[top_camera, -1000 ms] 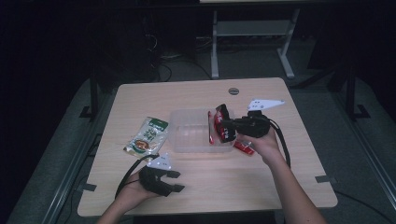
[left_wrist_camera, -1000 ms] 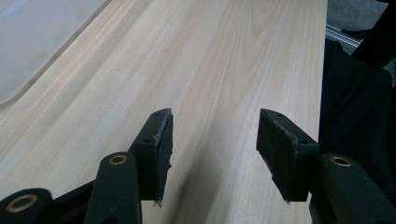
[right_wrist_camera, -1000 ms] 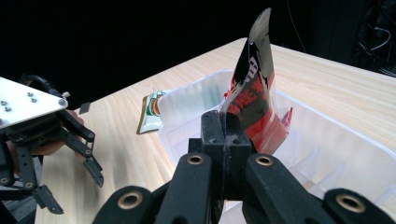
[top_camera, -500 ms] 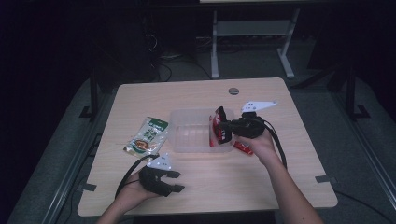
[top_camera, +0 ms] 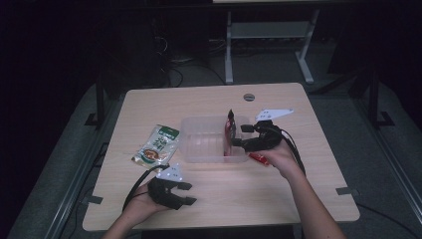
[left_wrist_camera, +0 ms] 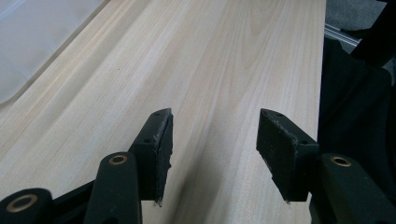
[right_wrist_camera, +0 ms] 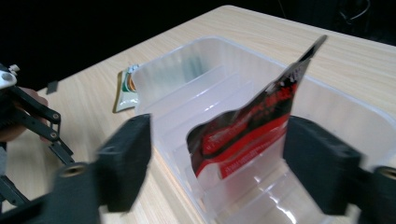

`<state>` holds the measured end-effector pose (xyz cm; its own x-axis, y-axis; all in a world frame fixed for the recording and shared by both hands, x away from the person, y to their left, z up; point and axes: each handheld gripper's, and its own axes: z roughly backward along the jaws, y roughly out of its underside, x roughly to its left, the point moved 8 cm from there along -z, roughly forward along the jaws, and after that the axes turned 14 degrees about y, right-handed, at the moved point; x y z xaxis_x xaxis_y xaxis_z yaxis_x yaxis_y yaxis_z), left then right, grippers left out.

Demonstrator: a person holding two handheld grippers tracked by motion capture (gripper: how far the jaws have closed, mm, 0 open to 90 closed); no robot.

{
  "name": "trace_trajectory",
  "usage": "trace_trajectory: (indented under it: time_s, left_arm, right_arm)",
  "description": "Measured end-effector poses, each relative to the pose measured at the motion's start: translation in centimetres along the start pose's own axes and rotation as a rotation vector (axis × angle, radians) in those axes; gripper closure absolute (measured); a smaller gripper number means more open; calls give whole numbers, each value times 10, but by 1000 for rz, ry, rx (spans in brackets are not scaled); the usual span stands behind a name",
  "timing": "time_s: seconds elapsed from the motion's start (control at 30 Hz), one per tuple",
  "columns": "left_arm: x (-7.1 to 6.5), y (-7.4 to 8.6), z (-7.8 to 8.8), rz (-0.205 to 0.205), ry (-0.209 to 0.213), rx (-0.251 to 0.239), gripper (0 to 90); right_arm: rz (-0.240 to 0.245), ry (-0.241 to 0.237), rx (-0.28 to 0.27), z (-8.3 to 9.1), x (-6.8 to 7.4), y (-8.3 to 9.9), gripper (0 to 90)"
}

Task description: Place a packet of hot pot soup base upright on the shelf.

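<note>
Red packet just let go into the clear bin.

At the centre of the high view the right gripper (top_camera: 238, 135) hovers at the right end of the bin (top_camera: 199, 127); its jaws have just been opening and now stand spread, with the red packet (right_wrist_camera: 247, 130) between them but free of the pads, standing on edge inside the bin. The placing step looks done; next the hand likely needs to back off without tipping the packet, then go for the second red packet (top_camera: 259, 158) under the hand, or the green pouch (top_camera: 156, 145) left of the bin. At lower left the left gripper (top_camera: 187, 193) rests on the table (top_camera: 278, 199), jaws part open and empty.
</note>
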<state>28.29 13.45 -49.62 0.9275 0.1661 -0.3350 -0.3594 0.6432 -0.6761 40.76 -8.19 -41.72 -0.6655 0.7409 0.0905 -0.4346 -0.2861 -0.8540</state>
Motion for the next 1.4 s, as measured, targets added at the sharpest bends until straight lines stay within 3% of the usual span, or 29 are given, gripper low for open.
trace_trajectory:
  time_s: [0.2,0.33,0.57,0.77,0.87,1.1,1.4]
  left_arm:
    - [3,-1,2,-1,2,-16,453]
    - [4,-2,3,7,3,-29,449]
    - [4,-2,8,-3,-10,-13,441]
    - [5,0,11,9,-23,-10,426]
    - [4,-1,13,14,-29,-24,421]
    - [2,4,19,21,-35,-20,412]
    - [2,6,21,32,-55,-27,411]
  right_arm:
    - [13,-3,10,8,2,5,165]
    - [36,23,24,14,3,12,159]
    - [69,24,40,28,13,30,158]
    - [80,-1,45,38,26,45,159]
    - [104,-3,56,37,31,50,159]
    - [113,-29,91,39,45,67,160]
    - [109,-44,156,46,47,98,161]
